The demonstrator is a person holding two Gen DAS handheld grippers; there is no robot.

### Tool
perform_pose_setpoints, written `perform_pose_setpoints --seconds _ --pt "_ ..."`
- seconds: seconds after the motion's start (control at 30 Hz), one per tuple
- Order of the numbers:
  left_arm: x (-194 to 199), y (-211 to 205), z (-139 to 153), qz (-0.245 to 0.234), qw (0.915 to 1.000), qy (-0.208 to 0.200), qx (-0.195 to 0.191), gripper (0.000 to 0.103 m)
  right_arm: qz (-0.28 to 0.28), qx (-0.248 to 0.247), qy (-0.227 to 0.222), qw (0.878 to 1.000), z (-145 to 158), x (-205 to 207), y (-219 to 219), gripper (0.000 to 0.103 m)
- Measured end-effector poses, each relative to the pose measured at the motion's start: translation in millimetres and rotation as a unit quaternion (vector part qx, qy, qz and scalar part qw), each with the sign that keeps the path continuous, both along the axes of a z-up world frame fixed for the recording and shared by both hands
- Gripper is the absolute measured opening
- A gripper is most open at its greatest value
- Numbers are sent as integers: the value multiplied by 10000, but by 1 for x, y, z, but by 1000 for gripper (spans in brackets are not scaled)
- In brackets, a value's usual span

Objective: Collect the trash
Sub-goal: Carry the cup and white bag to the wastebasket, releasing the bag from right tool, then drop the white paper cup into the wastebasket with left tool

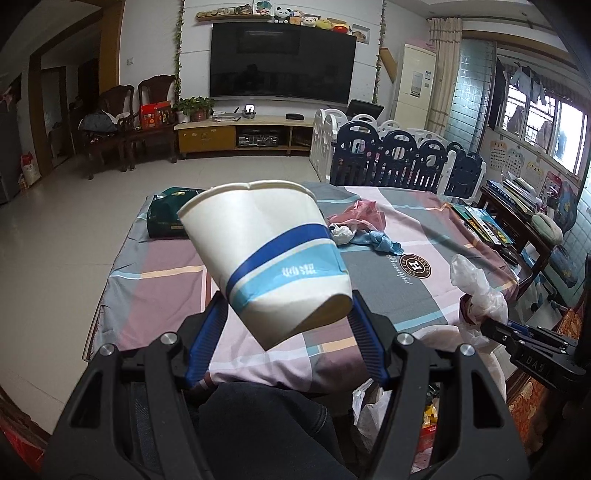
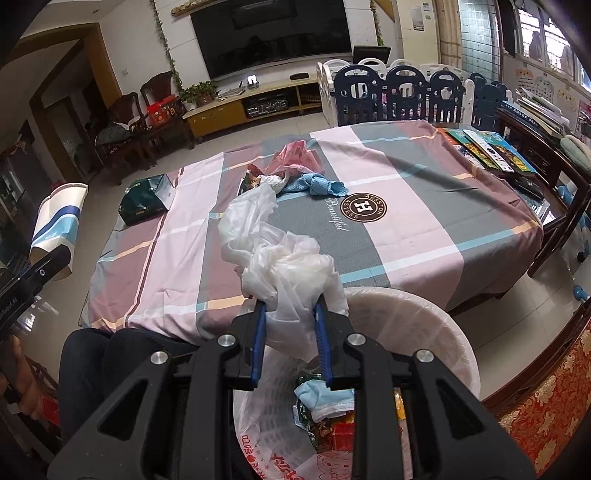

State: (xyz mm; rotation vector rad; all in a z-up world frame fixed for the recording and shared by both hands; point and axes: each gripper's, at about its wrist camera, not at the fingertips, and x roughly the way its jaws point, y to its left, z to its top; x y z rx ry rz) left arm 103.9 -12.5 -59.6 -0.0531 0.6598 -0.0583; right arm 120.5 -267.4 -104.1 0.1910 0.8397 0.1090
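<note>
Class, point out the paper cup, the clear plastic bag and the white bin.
paper cup (image 1: 273, 254): left wrist view, on its blue band.
clear plastic bag (image 2: 291, 269): right wrist view, crumpled middle.
white bin (image 2: 424, 314): right wrist view, far rim.

Pretty lived-in living room: big dark TV (image 1: 282, 61) on a white wall with plush toys on the shelf (image 1: 280, 16) above it, a low yellow TV cabinet (image 1: 236, 134) underneath and 2 dark wooden chairs (image 1: 129, 122) to the left. Pale glossy floor tiles (image 1: 55, 229), a navy-and-white baby playpen fence (image 1: 402, 155), and daylight from the barred window (image 1: 546, 122) on the right.
</note>
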Motion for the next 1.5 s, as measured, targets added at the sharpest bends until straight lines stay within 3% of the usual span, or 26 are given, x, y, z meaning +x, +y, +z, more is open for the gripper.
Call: perform_pose_setpoints --seconds 0.47,0.73,0.77,0.83,0.9,1.07,1.13,1.2,1.3,1.37,1.43,1.47,1.5 --pt "0 2 -1 17 10000 35 -22 67 -94 -246 207 9994 -10 -14 -15 25" --pt "-5 -6 -3 -125 9999 57 25 67 -641 -416 1238 9894 -72 -33 -55 25" --pt "-5 -9 -4 -164 9998 71 28 67 -689 -431 1451 9861 -83 -34 -58 28" --pt "-7 -15 -5 -281 9995 118 32 67 -713 -486 1752 9807 -96 -34 -60 55" --pt "-6 -22 -9 -442 9988 193 52 67 -724 -553 1812 9792 -100 -36 -60 69" --pt "-3 -52 -28 -1090 9923 563 167 67 -1128 -286 1230 9856 -72 -39 -81 79" --pt "0 -67 -42 -1525 9842 900 -40 67 -1451 -29 1036 9840 -59 -41 -98 80" --pt "3 -89 -58 -2121 9688 1273 -152 67 -1723 264 845 9811 -48 -46 -116 81" --pt "0 -128 -77 -2716 9514 1426 257 67 -1908 504 607 9785 -39 -52 -131 83" --pt "-6 -153 -86 -3241 9332 1515 342 67 -2031 499 558 9763 -37 -55 -137 83" --pt "-9 -176 -96 -3840 9070 1709 265 68 -2082 577 559 9748 -38 -57 -141 83" --pt "-11 -186 -101 -4003 8985 1766 368 77 -2103 635 560 9740 -39 -58 -144 83" --pt "-13 -197 -108 -4020 8963 1759 645 91 -2111 666 554 9736 -40 -59 -144 83"
